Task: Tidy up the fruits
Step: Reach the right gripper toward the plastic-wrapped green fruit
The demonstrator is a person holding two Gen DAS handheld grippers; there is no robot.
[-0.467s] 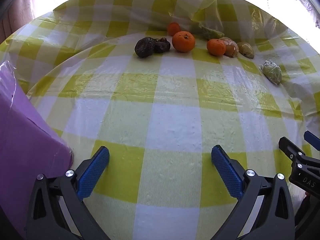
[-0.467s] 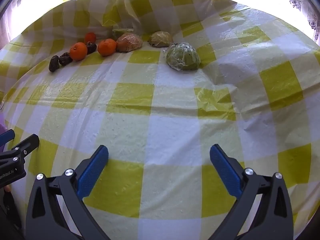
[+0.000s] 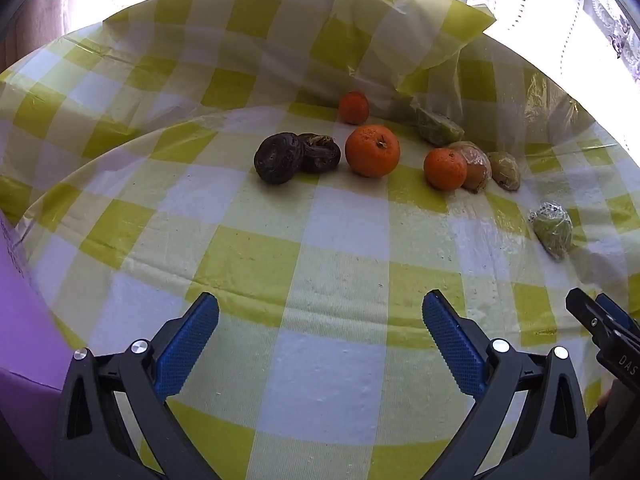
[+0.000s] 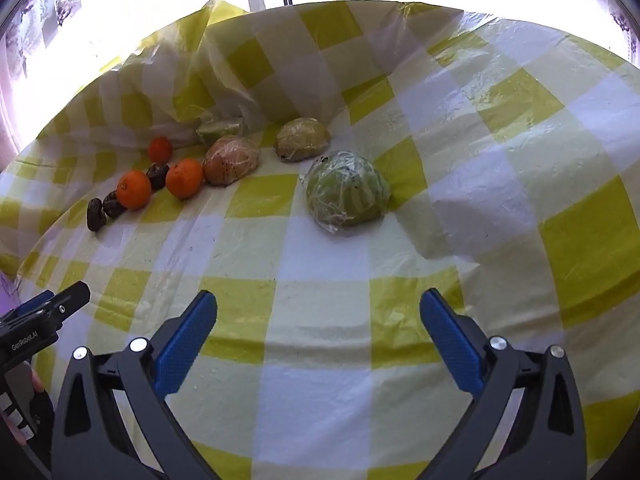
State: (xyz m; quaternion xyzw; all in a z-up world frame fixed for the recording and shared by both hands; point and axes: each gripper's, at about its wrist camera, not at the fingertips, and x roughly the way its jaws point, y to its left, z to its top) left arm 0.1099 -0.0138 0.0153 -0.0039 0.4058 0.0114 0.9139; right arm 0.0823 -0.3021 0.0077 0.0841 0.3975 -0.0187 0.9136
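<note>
Both cameras have crept in a bit since the earlier frame, so the fruit sits slightly closer and lower in each view; nothing on the counter itself has shifted. The left gripper (image 3: 320, 336) has its jaws spread wide apart with only checked cloth (image 3: 340, 264) between them, and same deal for the right gripper (image 4: 318, 334), wide apart and holding nothing.

The fruit is bunched toward the far edge of the counter, where the cloth bunches up. From the left view: two dark wrinkly fruits (image 3: 296, 156) touching each other, a big orange (image 3: 372, 151) just beside them, a small orange (image 3: 353, 107) behind it, and another orange (image 3: 445, 169) pressed against a plastic-wrapped orange-brown fruit (image 3: 476, 166). A wrapped yellowish one (image 3: 505, 170) is next to that, a wrapped green piece (image 3: 440, 131) sits further back, and a wrapped green fruit (image 3: 553, 230) lies on its own, nearer the right side. A purple thing (image 3: 24, 320) sits at the counter's left edge, can't tell what it is.
</note>
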